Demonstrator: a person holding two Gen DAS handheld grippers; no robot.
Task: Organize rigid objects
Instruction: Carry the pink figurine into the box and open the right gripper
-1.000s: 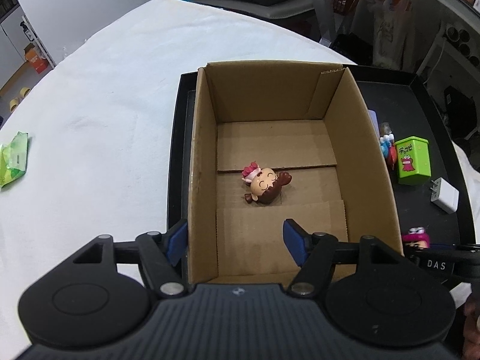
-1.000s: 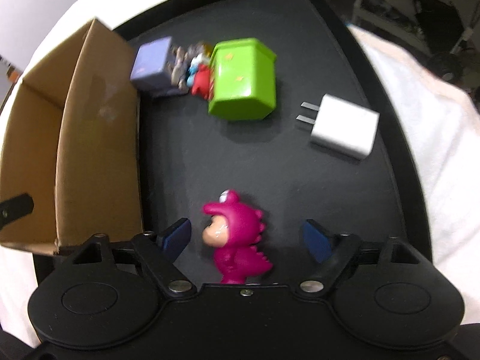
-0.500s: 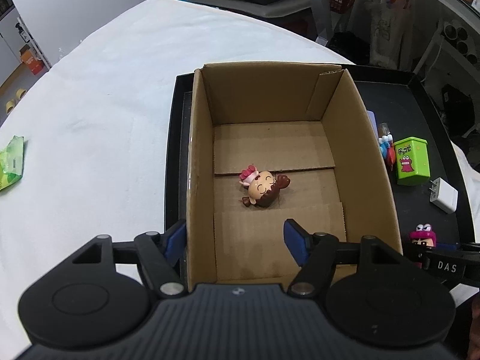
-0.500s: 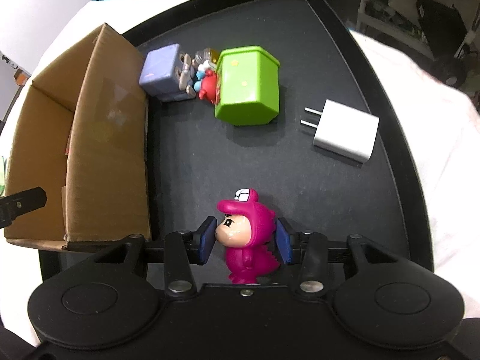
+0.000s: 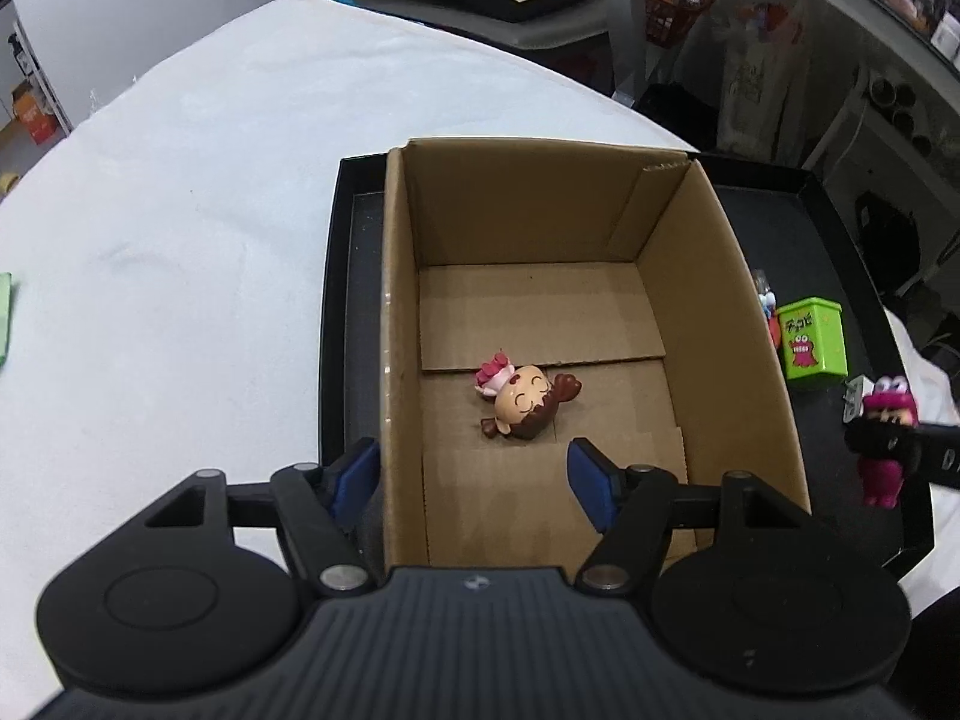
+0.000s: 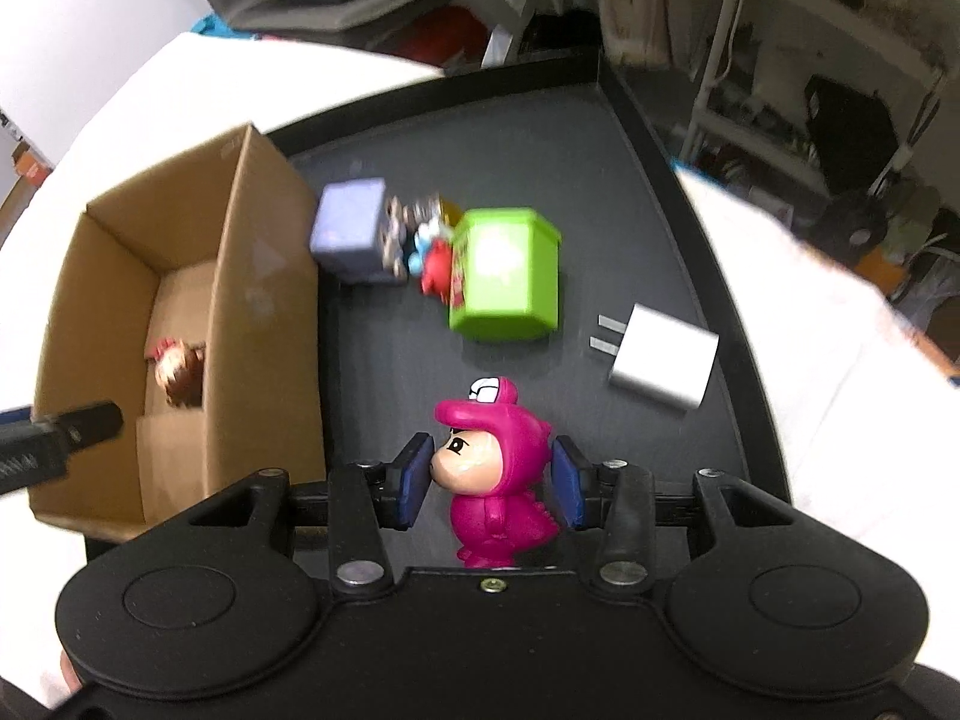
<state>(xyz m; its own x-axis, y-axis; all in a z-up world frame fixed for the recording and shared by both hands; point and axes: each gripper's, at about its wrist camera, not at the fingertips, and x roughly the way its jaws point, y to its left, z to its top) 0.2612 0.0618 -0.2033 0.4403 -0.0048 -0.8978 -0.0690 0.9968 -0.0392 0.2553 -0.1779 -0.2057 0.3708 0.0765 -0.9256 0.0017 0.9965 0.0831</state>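
My right gripper (image 6: 492,480) is shut on a pink dinosaur-suit figure (image 6: 501,468), its blue pads pressing the head from both sides, and holds it above the black tray (image 6: 540,132). The left wrist view shows that figure (image 5: 887,414) in the air to the right of the cardboard box (image 5: 744,324). A brown-haired doll (image 5: 522,399) lies on the box floor. My left gripper (image 5: 474,480) is open at the box's near-left corner, with the left wall between its fingers and untouched.
On the tray right of the box (image 6: 264,300) stand a green tin (image 6: 504,276), a purple cube (image 6: 351,231), a cluster of small toys (image 6: 429,240) and a white charger (image 6: 660,360). A white cloth (image 5: 180,240) covers the table. A green packet (image 5: 5,318) lies far left.
My right gripper closed on the pink figure and raised it off the tray. The left gripper stayed open by the box and hardly moved.
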